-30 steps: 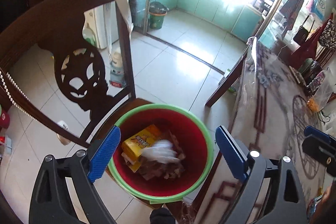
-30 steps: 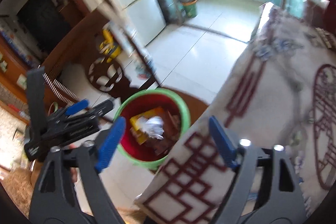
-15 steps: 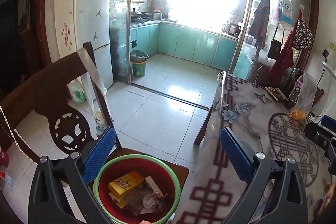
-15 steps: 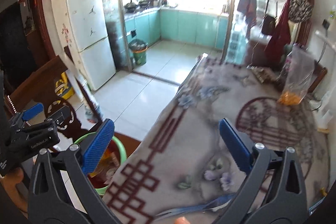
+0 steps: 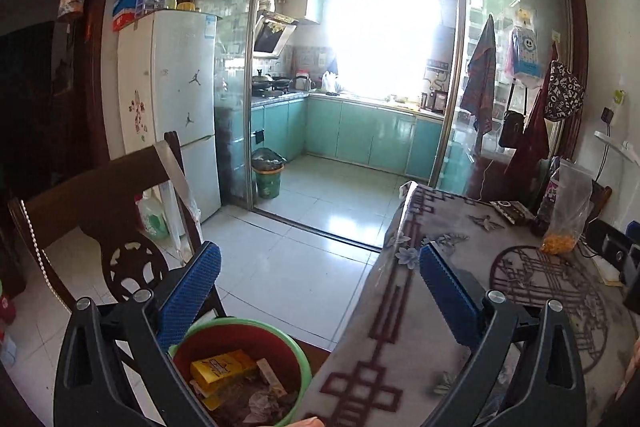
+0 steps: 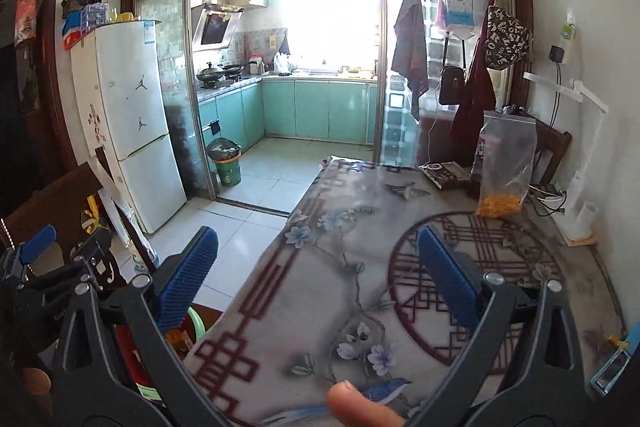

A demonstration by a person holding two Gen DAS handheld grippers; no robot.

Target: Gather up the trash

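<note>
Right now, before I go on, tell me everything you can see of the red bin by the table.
The red bin is a round, plastic-looking bucket, red inside with a green rim. It stands upright on the dark wooden chair seat beside the table edge, low in the left wrist view. It is partly filled: a yellow packet lies on crumpled brownish paper scraps. The left gripper is open above it, touching nothing.

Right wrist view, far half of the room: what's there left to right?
Fridge → kitchen trash bin → hanging cloth → black shoulder bag → clear bag of orange snacks → white lamp.
</note>
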